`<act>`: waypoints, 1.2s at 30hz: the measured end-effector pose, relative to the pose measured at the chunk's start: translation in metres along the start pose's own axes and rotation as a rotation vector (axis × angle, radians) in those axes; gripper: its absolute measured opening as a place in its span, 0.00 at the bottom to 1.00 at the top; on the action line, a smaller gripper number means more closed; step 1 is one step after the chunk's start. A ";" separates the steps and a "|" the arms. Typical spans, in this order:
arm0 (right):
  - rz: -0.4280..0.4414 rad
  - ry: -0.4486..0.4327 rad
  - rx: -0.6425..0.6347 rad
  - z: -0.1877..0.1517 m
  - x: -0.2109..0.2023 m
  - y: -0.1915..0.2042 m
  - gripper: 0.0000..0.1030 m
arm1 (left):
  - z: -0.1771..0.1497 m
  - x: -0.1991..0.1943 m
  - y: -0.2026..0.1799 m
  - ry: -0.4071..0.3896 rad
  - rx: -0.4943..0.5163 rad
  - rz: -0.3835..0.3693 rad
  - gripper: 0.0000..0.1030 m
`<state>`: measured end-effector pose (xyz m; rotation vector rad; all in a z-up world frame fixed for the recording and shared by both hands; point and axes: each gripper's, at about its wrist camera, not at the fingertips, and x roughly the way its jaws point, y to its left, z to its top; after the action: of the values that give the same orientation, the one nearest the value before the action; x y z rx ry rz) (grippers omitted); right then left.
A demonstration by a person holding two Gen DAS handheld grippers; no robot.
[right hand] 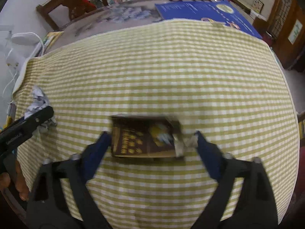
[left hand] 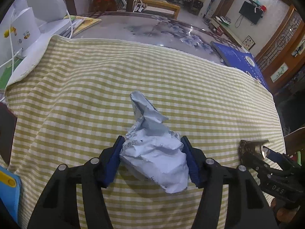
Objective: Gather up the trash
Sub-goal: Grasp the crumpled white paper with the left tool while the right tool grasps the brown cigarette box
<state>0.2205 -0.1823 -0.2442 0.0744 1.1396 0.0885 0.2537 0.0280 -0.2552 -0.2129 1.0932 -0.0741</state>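
Note:
My left gripper (left hand: 152,148) is shut on a crumpled ball of white printed paper (left hand: 154,152), pressed between both blue pads over the yellow checked cloth (left hand: 95,87). The paper also shows at the left of the right wrist view (right hand: 39,100), with the left gripper's black finger (right hand: 36,117) across it. My right gripper (right hand: 152,139) stands open around a dark brown and gold box (right hand: 143,137) lying on the cloth (right hand: 171,66); its pads sit just off the box's two ends. The box and right gripper show at the right in the left wrist view (left hand: 251,148).
A white desk lamp (left hand: 38,19) and its cable stand at the far left. A blue book (right hand: 205,13) lies at the far right corner. A yellow booklet (left hand: 85,22) lies beyond the cloth. A wooden chair (right hand: 72,5) stands behind the table. A blue object (left hand: 9,190) sits at the near left.

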 end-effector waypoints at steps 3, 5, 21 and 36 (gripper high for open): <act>0.020 -0.015 -0.017 0.003 -0.014 0.000 0.32 | -0.002 -0.011 0.002 -0.021 -0.011 0.006 0.54; 0.033 -0.040 -0.024 0.001 -0.027 0.000 0.19 | -0.004 -0.023 -0.001 -0.046 0.002 0.012 0.54; 0.084 -0.030 -0.261 0.004 -0.040 0.030 0.89 | -0.025 -0.074 0.010 -0.101 -0.004 0.025 0.54; 0.046 0.363 -1.164 0.028 0.027 0.102 0.91 | -0.019 -0.050 0.014 -0.065 -0.022 -0.010 0.54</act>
<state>0.2543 -0.0779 -0.2465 -0.9817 1.2931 0.8136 0.2137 0.0473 -0.2228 -0.2391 1.0291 -0.0632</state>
